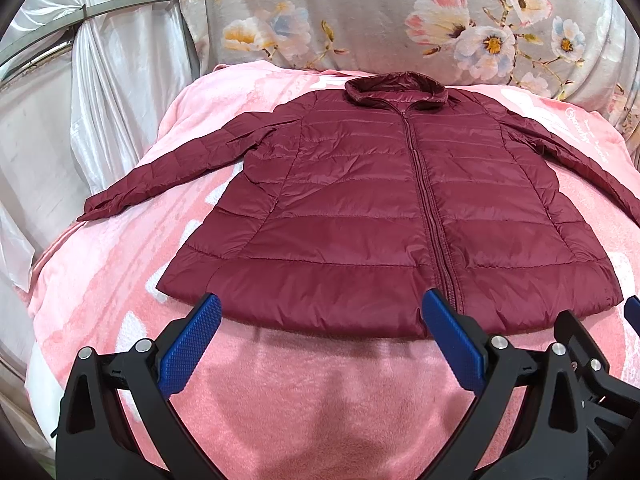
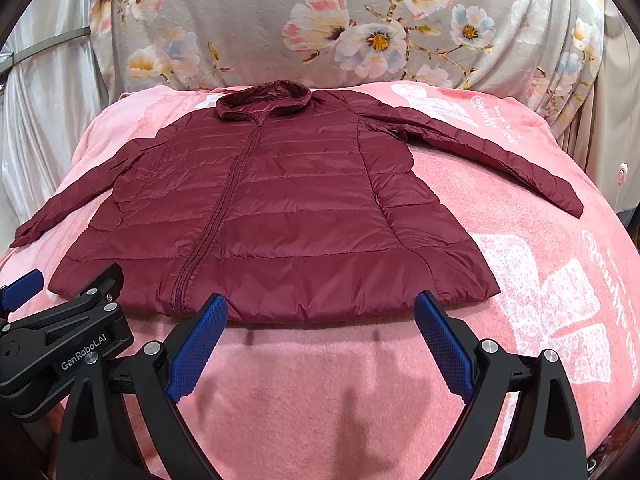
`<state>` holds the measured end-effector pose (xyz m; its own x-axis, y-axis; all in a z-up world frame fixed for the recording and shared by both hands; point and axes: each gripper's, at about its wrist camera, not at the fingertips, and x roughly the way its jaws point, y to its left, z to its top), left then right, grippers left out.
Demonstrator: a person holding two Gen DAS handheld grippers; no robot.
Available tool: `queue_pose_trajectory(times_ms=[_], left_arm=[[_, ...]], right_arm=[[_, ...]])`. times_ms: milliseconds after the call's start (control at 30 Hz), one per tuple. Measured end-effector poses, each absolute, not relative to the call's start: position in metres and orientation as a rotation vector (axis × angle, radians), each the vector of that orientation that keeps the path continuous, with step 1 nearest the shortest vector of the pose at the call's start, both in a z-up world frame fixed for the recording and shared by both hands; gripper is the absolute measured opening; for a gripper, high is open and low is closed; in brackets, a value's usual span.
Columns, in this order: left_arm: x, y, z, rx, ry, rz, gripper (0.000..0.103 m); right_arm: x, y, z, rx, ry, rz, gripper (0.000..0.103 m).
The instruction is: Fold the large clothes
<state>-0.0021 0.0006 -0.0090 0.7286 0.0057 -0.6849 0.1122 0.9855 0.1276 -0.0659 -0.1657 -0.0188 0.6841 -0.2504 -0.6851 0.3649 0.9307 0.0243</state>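
Pink fleece blanket (image 1: 100,320) covers the bed we're working on, with a grey floral quilt (image 1: 360,20) bunched up behind it and a shiny white curtain (image 1: 100,100) off to one side. Our landmark is the maroon puffer jacket (image 1: 380,208): it lies flat and zipped in the middle of the blanket, collar (image 1: 394,90) toward the floral quilt, hem (image 1: 340,312) toward us, both sleeves spread out to the sides.

Our left hand-held gripper (image 1: 320,320) hovers at the jacket's hem on one side of the zipper (image 1: 424,184), fingers wide apart and holding nothing. Our right hand-held gripper (image 2: 320,312) sits at the hem on the other side of the zipper, also spread wide and empty. They're just beside each other, each poking into the other's view.

So nothing's folded yet, as far as we can judge. What worries us from here:

- That nylon shell looks slippery, so a shallow pinch at the hem could slide off mid-lift.
- Puffy filling traps air, so a fold may spring back open.
- Grabbing only the top layer would peel the front away from the back.
- Fleece under the jacket could get pinched too and drag along.
- The hand-held grippers are close enough to bump.
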Motion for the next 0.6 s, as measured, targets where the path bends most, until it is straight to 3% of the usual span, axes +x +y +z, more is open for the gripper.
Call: queue_pose_trajectory(times_ms=[600], left_arm=[[-0.0001,0.0049,-0.0056,0.154,0.753,-0.054,0.098]], right_arm=[[-0.0663,-0.1659,-0.0227,0.166,0.743,-0.345,0.093]])
